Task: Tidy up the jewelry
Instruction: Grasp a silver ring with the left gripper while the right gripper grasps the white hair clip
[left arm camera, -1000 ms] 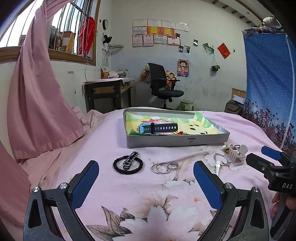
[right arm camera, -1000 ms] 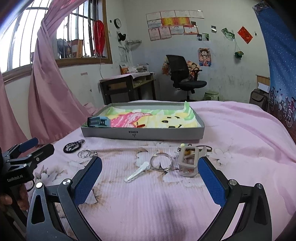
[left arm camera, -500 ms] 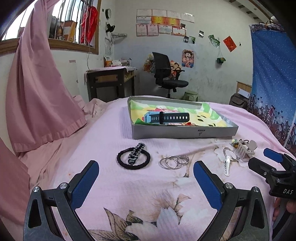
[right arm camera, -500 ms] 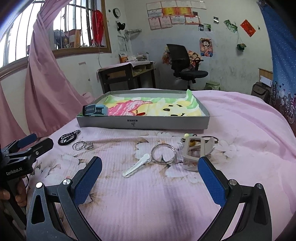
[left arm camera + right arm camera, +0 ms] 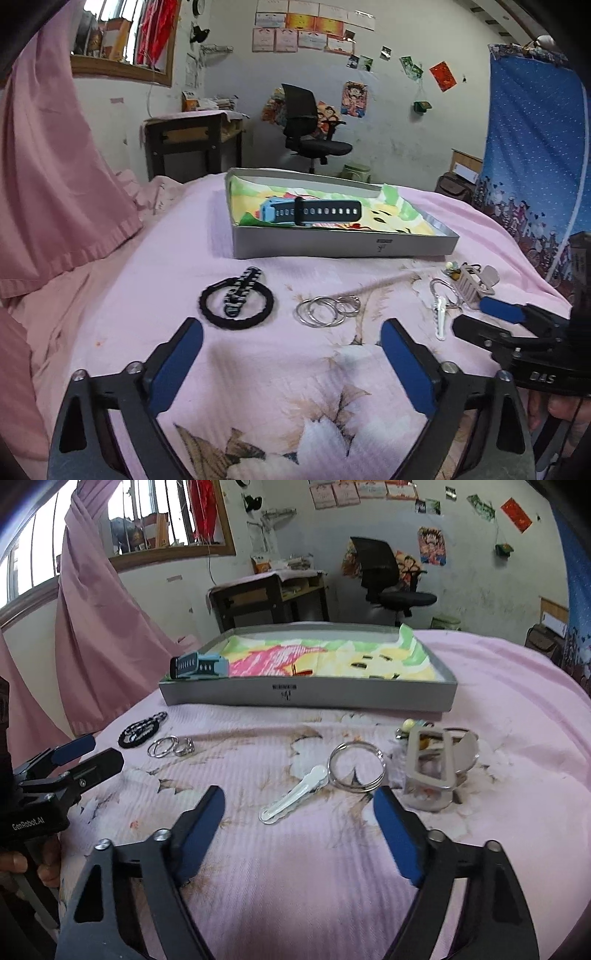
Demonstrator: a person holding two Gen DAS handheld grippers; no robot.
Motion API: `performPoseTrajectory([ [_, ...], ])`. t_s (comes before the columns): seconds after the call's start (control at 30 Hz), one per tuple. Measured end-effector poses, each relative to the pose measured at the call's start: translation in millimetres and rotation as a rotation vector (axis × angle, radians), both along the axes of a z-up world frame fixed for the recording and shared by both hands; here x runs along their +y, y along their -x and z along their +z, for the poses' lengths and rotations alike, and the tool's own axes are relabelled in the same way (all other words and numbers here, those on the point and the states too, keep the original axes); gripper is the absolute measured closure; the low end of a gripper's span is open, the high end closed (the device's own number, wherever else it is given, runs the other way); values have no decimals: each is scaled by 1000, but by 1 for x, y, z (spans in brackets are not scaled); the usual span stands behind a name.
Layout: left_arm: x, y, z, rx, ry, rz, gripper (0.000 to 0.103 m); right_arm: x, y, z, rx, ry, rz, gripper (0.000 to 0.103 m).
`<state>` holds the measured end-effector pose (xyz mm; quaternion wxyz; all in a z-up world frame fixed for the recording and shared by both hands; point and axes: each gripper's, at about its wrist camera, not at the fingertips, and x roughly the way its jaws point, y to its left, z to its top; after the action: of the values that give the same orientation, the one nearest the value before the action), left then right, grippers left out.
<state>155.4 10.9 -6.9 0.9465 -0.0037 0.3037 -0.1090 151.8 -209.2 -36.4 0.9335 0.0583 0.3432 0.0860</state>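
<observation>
Two grippers, left point(image 5: 291, 350) and right point(image 5: 299, 819), hang released over the bed's point(image 5: 517, 709) near edge. One watch point(image 5: 310, 212) lies in the tray's point(image 5: 332, 249) left end; bracelet point(image 5: 238, 302), rings point(image 5: 325, 310), clip point(image 5: 291, 799), bangle point(image 5: 356, 766) and buckle point(image 5: 430, 764) lie before its front wall.

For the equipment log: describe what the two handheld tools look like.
The left tool and right tool look alike: black V-shaped frames, silver screws, blue pads on the fingers. White lettering reads "GenRobot.AI" on the left body, "DAS" on the right. No cables or sleeves show.
</observation>
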Motion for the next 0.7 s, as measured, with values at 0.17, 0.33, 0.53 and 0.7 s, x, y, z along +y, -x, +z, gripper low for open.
performPoseTrajectory([
  [0.17, 0, -15, -6, 62, 49, -55, 34, 0, -8, -7, 35, -24, 18, 47],
  [0.33, -3, -27, -14, 117, 100, -111, 45, 3, -19, -13, 74, -53, 48, 56],
  [0.53, -3, -41, -21, 176, 148, -123, 48, 6, -33, -23, 122, -79, 54, 58],
  [0.7, 0, -47, -24, 202, 176, -113, 58, 8, -40, -26, 131, -91, 58, 63],
])
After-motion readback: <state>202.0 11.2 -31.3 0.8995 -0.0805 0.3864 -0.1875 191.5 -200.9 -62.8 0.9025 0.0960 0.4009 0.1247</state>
